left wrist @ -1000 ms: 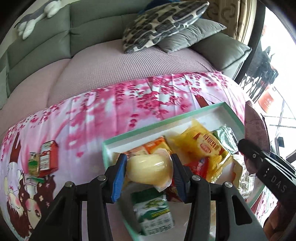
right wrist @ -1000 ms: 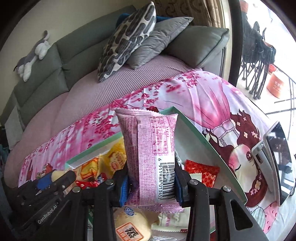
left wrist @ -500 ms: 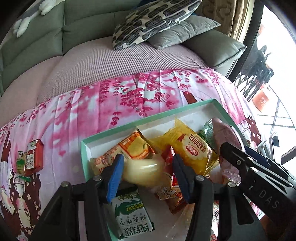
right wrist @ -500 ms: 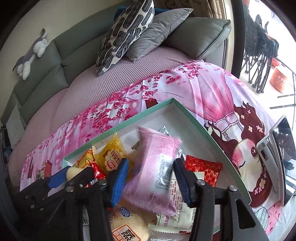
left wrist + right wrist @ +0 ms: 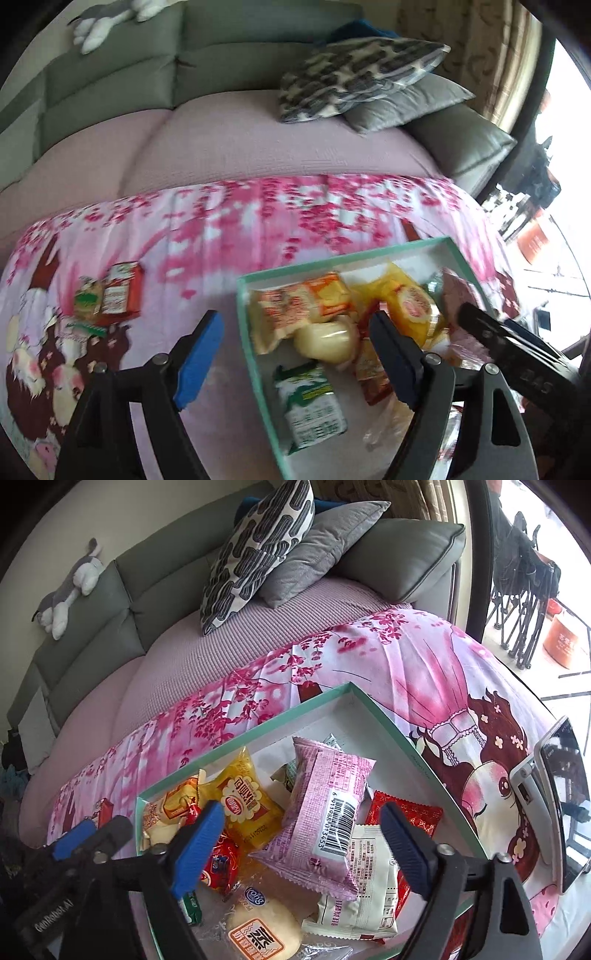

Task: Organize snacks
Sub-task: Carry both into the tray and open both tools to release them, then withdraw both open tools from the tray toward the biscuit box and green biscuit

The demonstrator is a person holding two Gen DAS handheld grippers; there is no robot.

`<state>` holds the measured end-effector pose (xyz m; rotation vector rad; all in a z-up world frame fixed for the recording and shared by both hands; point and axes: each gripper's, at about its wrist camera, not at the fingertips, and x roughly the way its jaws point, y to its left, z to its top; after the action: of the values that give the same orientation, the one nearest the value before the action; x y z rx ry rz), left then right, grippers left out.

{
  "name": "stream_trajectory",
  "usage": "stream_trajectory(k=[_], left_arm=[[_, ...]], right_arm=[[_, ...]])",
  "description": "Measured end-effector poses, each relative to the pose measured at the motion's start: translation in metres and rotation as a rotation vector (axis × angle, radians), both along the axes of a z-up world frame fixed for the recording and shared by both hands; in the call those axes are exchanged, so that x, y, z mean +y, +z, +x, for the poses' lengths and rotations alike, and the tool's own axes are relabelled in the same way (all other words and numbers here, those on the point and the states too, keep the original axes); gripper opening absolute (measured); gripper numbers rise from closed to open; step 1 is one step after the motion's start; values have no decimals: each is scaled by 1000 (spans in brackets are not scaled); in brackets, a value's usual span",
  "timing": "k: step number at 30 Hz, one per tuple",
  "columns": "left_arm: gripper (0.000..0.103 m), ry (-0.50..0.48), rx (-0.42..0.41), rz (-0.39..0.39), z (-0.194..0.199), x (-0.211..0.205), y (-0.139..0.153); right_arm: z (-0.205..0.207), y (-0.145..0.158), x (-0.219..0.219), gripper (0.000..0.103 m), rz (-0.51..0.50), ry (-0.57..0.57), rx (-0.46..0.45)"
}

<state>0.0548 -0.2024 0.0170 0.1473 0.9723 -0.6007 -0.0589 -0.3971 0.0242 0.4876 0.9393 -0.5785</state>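
A shallow white box with a green rim point(image 5: 255, 354) point(image 5: 388, 720) lies on the pink flowered cloth and holds several snack packs. My left gripper point(image 5: 295, 358) hangs over the box's left edge with its jaws opening and nothing pressed between the pads. The pale yellow bun point(image 5: 325, 338) lies loose in the box beneath it. My right gripper point(image 5: 301, 849) is above the box, its jaws also opening wide. The pink packet point(image 5: 321, 812) rests on the other packs, free of the pads. Each gripper shows at the edge of the other's view.
A red pack point(image 5: 122, 293) and a green pack point(image 5: 86, 301) lie on the cloth left of the box. A screen on a stand point(image 5: 554, 794) is at the right. Behind are a grey sofa point(image 5: 110, 609), cushions point(image 5: 258, 546) and a plush toy point(image 5: 70, 587).
The left gripper opened and let the yellow bun drop into the box, then drew left. The right gripper opened and the pink packet fell flat onto the pile.
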Motion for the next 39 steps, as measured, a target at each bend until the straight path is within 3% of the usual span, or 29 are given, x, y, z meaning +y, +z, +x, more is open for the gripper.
stream_trajectory(k=[2, 12, 23, 39], left_arm=[[85, 28, 3, 6, 3, 8, -3], [94, 108, 28, 28, 14, 31, -18], [95, 211, 99, 116, 29, 56, -35], [95, 337, 122, 106, 59, 120, -32]], right_arm=[[1, 1, 2, 103, -11, 9, -7], [6, 2, 13, 103, -30, 40, -5], [25, 9, 59, 103, -66, 152, 20], [49, -11, 125, 103, -72, 317, 69]])
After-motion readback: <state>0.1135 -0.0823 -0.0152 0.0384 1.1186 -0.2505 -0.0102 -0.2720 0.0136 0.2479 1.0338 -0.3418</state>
